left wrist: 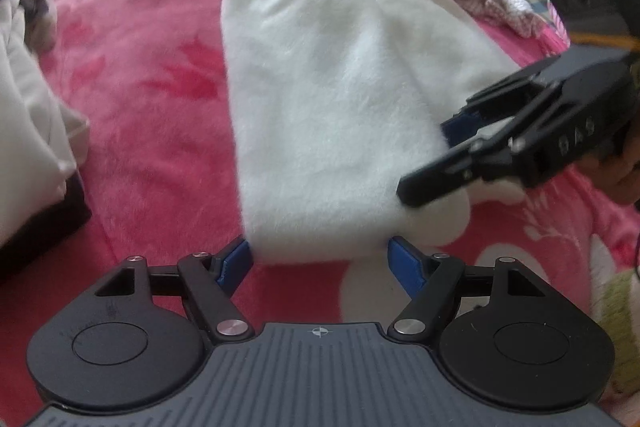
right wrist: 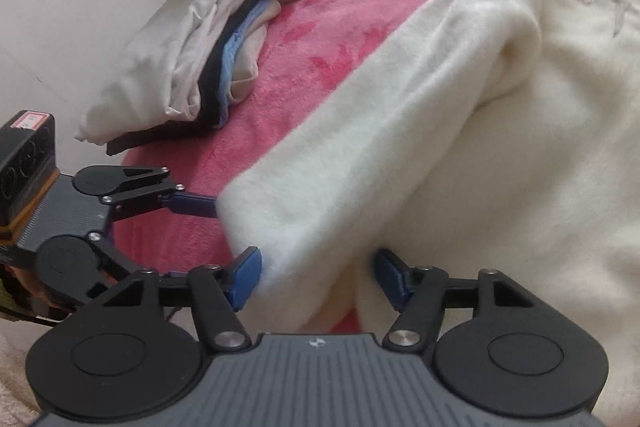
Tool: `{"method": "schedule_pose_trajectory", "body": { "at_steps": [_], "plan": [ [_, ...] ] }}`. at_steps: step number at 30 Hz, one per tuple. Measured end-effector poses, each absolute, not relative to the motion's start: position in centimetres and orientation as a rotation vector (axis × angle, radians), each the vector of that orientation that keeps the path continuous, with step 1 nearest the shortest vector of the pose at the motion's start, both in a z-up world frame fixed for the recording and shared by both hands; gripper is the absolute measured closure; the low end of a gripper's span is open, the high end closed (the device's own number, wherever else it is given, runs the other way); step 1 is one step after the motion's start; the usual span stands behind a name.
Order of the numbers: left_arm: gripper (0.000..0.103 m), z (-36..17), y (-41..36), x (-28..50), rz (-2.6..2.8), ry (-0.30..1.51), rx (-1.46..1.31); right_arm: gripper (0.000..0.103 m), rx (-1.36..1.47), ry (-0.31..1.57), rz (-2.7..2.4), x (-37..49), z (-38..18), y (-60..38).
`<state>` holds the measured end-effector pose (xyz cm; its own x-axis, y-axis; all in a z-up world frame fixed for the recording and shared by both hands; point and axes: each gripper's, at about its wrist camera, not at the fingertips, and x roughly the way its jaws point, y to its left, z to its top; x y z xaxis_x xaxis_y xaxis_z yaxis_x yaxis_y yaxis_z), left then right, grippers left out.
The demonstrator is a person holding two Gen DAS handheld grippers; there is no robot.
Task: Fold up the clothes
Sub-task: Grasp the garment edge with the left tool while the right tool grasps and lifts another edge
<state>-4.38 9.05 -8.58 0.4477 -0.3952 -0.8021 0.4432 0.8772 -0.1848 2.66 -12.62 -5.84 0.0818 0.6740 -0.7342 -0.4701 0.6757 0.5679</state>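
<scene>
- A fluffy cream-white fleece garment [left wrist: 320, 99] lies spread lengthwise on the pink plush bed blanket [left wrist: 152, 107]; one long side panel is laid over onto the body, so it forms a long strip with its near hem toward both cameras.
- The left gripper [left wrist: 318, 263] has its blue-padded fingers [left wrist: 236, 263] spread wide, flanking the near hem and clamping nothing.
- The right gripper [right wrist: 318, 277] is likewise released, its fingers [right wrist: 246, 277] straddling the near end of the folded panel.
- A stack of folded clothes [right wrist: 200, 67] sits at the bed's far edge, well apart from the garment.
- Judging by this, a lengthwise fold is in place; a crosswise fold seems due.
- That would call for both grippers to close on the near hem's corners and carry it evenly toward the far end.
</scene>
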Motion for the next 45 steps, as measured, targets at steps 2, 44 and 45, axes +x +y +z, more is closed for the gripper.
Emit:
{"method": "schedule_pose_trajectory", "body": {
  "at_steps": [2, 44, 45],
  "plan": [
    [0.029, -9.0, 8.9, -4.2, -0.514, 0.964, 0.048, 0.042, 0.210, 1.216, 0.857, 2.7, -5.8, -12.6],
    [0.077, 13.1, 22.1, 7.3, -0.310, 0.619, -0.523, 0.027, 0.483, 0.867, 0.870, 7.0, -1.8, -20.5],
    [0.077, 13.0, 22.6, 7.8, -0.275, 0.660, -0.451, 0.027, 0.478, 0.870, 0.857, 7.1, -2.0, -20.9]
  ]
}}
